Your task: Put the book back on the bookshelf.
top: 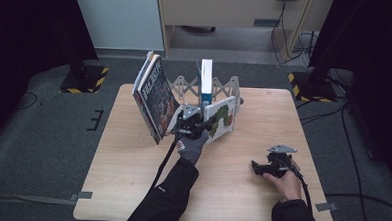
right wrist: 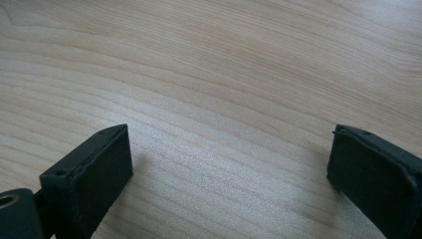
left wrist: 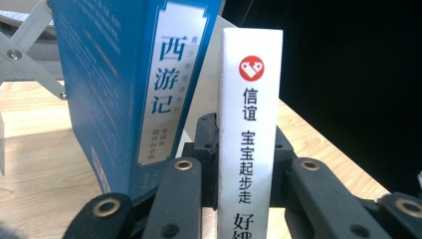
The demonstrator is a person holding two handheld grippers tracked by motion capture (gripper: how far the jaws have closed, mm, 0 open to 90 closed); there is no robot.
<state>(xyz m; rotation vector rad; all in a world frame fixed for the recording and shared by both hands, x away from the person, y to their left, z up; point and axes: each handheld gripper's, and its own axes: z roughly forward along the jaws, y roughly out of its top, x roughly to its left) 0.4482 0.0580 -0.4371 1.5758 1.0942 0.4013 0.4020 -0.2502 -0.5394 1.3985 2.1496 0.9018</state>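
My left gripper (top: pixel 208 125) is shut on a thin white book (top: pixel 222 117) with a green caterpillar cover, held tilted just in front of the wooden folding rack (top: pixel 225 87). In the left gripper view both jaws press the book's white spine (left wrist: pixel 250 129), which carries a red logo and black characters. A blue book (left wrist: pixel 124 84) stands upright close beside it on the left, and the same blue book (top: pixel 206 81) stands in the rack. My right gripper (top: pixel 257 167) rests on the table at the right, open. Bare wood shows between its jaws (right wrist: pixel 229 169).
Several dark-covered books (top: pixel 154 96) lean at the rack's left end, overhanging the table (top: pixel 130 187). The rack's scissor arms (left wrist: pixel 20 55) show behind the blue book. A cable runs back from each gripper along the person's sleeves. Black stands with hazard-striped bases stand beyond the table's far corners.
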